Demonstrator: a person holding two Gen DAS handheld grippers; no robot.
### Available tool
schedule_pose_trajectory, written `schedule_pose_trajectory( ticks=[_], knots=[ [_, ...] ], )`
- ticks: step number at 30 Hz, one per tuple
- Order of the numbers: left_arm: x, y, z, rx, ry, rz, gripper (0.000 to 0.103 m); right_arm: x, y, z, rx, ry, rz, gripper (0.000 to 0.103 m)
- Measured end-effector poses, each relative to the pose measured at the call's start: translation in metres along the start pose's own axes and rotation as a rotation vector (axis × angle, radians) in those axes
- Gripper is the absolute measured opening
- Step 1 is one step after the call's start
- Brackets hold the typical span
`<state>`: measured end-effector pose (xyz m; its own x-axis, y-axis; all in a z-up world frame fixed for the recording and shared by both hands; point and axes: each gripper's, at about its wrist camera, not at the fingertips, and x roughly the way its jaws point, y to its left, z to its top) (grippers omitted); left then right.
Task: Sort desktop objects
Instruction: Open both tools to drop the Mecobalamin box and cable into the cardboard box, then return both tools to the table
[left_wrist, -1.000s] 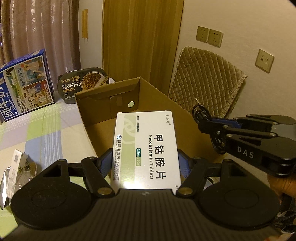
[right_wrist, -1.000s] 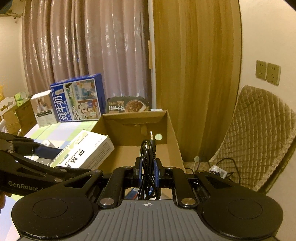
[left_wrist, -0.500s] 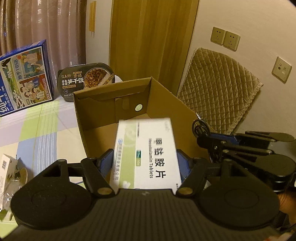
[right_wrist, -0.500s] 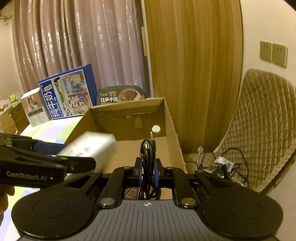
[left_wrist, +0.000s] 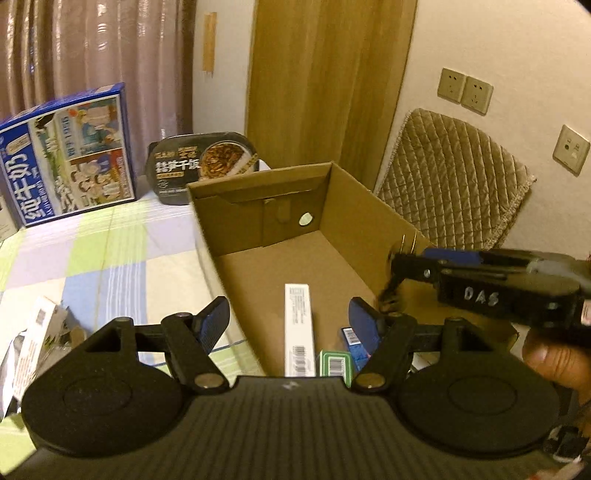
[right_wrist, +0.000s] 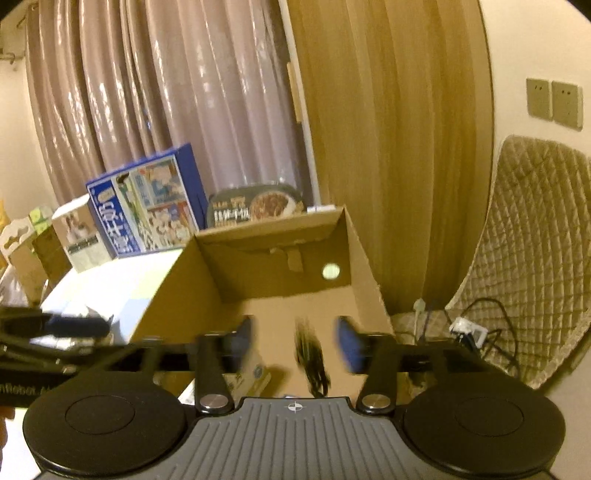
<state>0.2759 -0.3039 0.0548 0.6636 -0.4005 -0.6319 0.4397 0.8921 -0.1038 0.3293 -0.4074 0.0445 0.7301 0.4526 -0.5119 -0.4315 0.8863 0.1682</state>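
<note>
The cardboard box (left_wrist: 354, 236) is the landmark: an open, plain brown carton with matte corrugated walls, a folded flap and a small round hole in its far wall, standing on a tablecloth (left_wrist: 110, 254) checked in pale green, lilac and blue.

Inside it, near the close wall, lies the medicine box (left_wrist: 299, 328) — a long white carton seen edge-up, smooth card with fine print and a barcode at its near end. Just beside it, toward the box's right wall, sit a small green packet (left_wrist: 334, 360) with its own barcode and a blue one (left_wrist: 356, 343), both partly hidden by the gripper body.

The left gripper (left_wrist: 290, 319) hangs over the box's near edge, its ribbed blue pads standing wide with nothing pressed between them; the white carton lies below the gap, clear of both pads.

The right gripper (right_wrist: 293, 341) is over the box's right side, jaws opening. The black audio cable (right_wrist: 312, 363) — a thin, glossy coil, blurred — is between the blue pads, touching neither, above the box floor.

Beyond the far wall of the box stand a blue printed milk carton (left_wrist: 66, 155) and a dark oval ready-meal tub (left_wrist: 201, 166). To the box's right leans a quilted tan cushion (left_wrist: 454, 181).
</note>
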Motion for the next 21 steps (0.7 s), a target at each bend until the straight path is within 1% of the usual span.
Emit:
schedule_pose_trajectory(
  ticks=[6,8,10,17,21],
  knots=[
    [-0.022,0.011,-0.014,-0.029,-0.008,0.019,0.072,-0.024,0.002,-0.003,0.012,-0.019,-0.006,0.062],
    [-0.032,0.013,-0.021,-0.031,-0.013,0.025,0.075,-0.038,0.006,-0.008,0.021,-0.029,-0.008,0.065],
    [-0.042,0.014,-0.027,-0.031,-0.017,0.033,0.077,-0.051,0.012,-0.015,0.02,-0.035,-0.007,0.071],
    [-0.073,0.022,-0.05,-0.044,-0.007,0.047,0.078,-0.097,0.034,-0.039,0.044,-0.057,-0.002,0.08],
    [-0.093,0.028,-0.063,-0.051,-0.006,0.06,0.083,-0.12,0.052,-0.051,0.056,-0.067,0.016,0.088]
  ],
)
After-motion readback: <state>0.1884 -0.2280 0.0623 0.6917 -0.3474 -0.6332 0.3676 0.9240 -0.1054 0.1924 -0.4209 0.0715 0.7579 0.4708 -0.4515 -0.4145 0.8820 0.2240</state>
